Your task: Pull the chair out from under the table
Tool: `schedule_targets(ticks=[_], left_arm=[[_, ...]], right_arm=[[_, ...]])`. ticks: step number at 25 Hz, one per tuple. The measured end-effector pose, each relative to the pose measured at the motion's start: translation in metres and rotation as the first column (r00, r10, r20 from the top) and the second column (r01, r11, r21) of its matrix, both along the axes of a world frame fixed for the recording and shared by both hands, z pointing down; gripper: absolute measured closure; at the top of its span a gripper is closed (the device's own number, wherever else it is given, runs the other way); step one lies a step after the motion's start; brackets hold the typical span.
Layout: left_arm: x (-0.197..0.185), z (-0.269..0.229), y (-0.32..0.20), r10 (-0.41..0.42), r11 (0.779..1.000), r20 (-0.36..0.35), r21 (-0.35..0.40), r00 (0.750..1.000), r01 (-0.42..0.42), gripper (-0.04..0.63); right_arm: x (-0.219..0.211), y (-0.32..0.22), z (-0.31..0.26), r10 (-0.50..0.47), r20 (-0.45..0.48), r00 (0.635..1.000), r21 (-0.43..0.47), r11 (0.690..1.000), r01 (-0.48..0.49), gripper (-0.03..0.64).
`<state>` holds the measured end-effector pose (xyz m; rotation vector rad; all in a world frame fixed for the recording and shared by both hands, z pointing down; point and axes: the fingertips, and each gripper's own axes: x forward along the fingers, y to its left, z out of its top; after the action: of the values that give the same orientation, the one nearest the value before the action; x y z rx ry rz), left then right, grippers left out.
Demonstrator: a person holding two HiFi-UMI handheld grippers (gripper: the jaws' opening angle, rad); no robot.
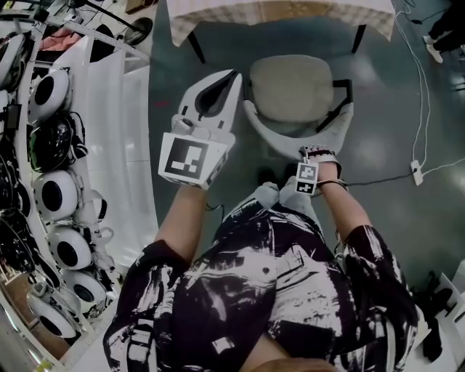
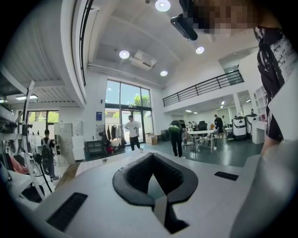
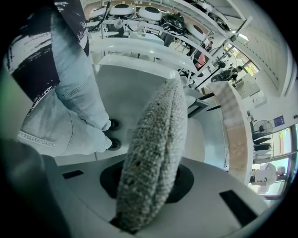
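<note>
The chair has a beige seat (image 1: 290, 98) and a white curved backrest (image 1: 280, 142), and it stands just in front of the cloth-covered table (image 1: 276, 14). My right gripper (image 1: 311, 154) points steeply down and is shut on the top edge of the backrest. In the right gripper view the nubbly backrest (image 3: 158, 135) runs up between the jaws. My left gripper (image 1: 234, 76) is held raised to the left of the chair, touching nothing. Its jaws meet at the tips and hold nothing (image 2: 152, 158).
White shelving with several round devices (image 1: 58, 196) lines the left side. A cable and a power strip (image 1: 416, 171) lie on the floor to the right. The person's shoes (image 1: 265, 176) stand right behind the chair. People (image 2: 132, 132) stand far off in the hall.
</note>
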<state>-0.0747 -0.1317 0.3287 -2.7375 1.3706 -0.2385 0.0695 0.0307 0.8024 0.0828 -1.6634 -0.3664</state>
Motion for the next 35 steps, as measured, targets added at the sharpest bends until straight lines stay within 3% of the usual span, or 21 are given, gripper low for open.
schedule_targets(ticks=[11,15,20,22,23,24,25,26,28,29,30,31,32,33,35], left_arm=[[0.022,0.001,0.006,-0.035,0.999,0.016,-0.012,0.999,0.035,0.594],[0.021,-0.001,0.01,-0.047,0.999,0.005,-0.01,0.999,0.047,0.594],[0.02,-0.001,0.006,-0.044,0.999,0.013,-0.004,0.999,0.044,0.594],[0.023,-0.006,0.004,-0.043,0.999,-0.006,-0.001,0.999,0.043,0.594],[0.024,-0.009,0.004,-0.04,0.999,-0.011,0.0,0.999,0.04,0.594],[0.025,-0.013,0.005,-0.032,0.999,-0.012,0.004,0.999,0.032,0.594],[0.027,-0.017,0.005,-0.021,1.0,-0.012,0.011,1.0,0.021,0.594],[0.029,-0.021,0.005,-0.011,1.0,-0.014,0.019,1.0,0.012,0.595],[0.032,-0.029,0.002,-0.004,0.999,-0.02,0.034,1.0,0.005,0.594],[0.033,-0.033,0.001,-0.002,0.999,-0.021,0.041,1.0,0.003,0.594],[0.034,-0.036,0.0,0.001,0.999,-0.019,0.046,1.0,0.0,0.594],[0.035,-0.04,0.0,0.004,0.999,-0.019,0.049,1.0,-0.003,0.594],[0.035,-0.043,0.0,0.005,0.999,-0.019,0.05,1.0,-0.004,0.594],[0.035,-0.046,0.0,0.005,0.999,-0.021,0.05,1.0,-0.004,0.594],[0.037,-0.054,-0.001,0.007,0.998,-0.026,0.056,1.0,-0.006,0.594]], right_arm=[[0.004,0.004,-0.001,0.01,-0.002,1.0,0.0,1.0,-0.01,0.553],[0.005,-0.001,-0.011,-0.008,0.02,1.0,0.054,0.999,0.007,0.486],[0.022,0.005,-0.065,0.003,0.158,0.987,0.026,1.0,-0.007,0.419],[0.036,0.0,-0.107,0.08,0.244,0.967,0.026,0.996,-0.089,0.388],[0.039,-0.006,-0.135,0.145,0.316,0.938,0.025,0.987,-0.161,0.395],[0.04,-0.015,-0.168,0.221,0.412,0.884,0.009,0.969,-0.247,0.405],[0.039,-0.028,-0.208,0.3,0.528,0.794,-0.029,0.941,-0.336,0.407],[0.038,-0.044,-0.254,0.366,0.656,0.66,-0.092,0.906,-0.412,0.416],[0.038,-0.082,-0.36,0.407,0.865,0.294,-0.239,0.848,-0.473,0.418],[0.039,-0.099,-0.414,0.385,0.914,0.126,-0.289,0.838,-0.463,0.423],[0.041,-0.11,-0.465,0.347,0.938,-0.003,-0.312,0.841,-0.443,0.423],[0.044,-0.118,-0.508,0.296,0.95,-0.094,-0.307,0.852,-0.425,0.428],[0.045,-0.122,-0.544,0.237,0.961,-0.144,-0.276,0.866,-0.417,0.43],[0.046,-0.123,-0.572,0.175,0.971,-0.16,-0.228,0.878,-0.421,0.433],[0.045,-0.123,-0.605,0.077,0.988,-0.137,-0.13,0.888,-0.441,0.462]])
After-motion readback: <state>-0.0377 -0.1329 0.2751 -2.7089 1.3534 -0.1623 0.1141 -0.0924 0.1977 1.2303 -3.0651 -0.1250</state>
